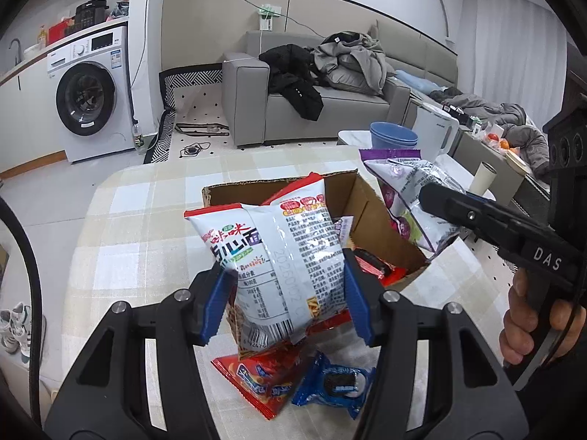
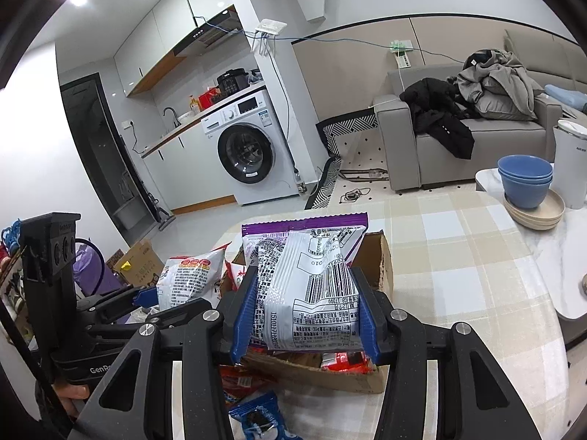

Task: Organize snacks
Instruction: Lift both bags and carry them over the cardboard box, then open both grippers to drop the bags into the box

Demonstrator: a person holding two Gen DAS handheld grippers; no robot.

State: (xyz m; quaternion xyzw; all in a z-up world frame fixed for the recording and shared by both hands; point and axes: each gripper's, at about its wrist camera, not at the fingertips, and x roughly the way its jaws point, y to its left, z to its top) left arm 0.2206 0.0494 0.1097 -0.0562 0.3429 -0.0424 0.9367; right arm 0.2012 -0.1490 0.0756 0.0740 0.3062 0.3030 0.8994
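My left gripper (image 1: 286, 300) is shut on a white and red noodle snack bag (image 1: 279, 256) and holds it upright over the near edge of an open cardboard box (image 1: 370, 212). My right gripper (image 2: 304, 315) is shut on a purple and white snack bag (image 2: 308, 293) above the same box (image 2: 381, 267); that bag also shows in the left wrist view (image 1: 407, 198). Red packets (image 1: 378, 267) lie inside the box. A red chip bag (image 1: 256, 377) and a blue cookie pack (image 1: 337, 385) lie on the checked tablecloth (image 1: 146, 227) in front of the box.
Blue bowls (image 2: 524, 179) on beige plates (image 2: 535, 212) and a white kettle (image 2: 572, 161) stand at the table's far right. A paper roll (image 1: 484, 179) stands beyond the box. A grey sofa (image 1: 330, 99) with clothes and a washing machine (image 1: 91, 95) stand behind.
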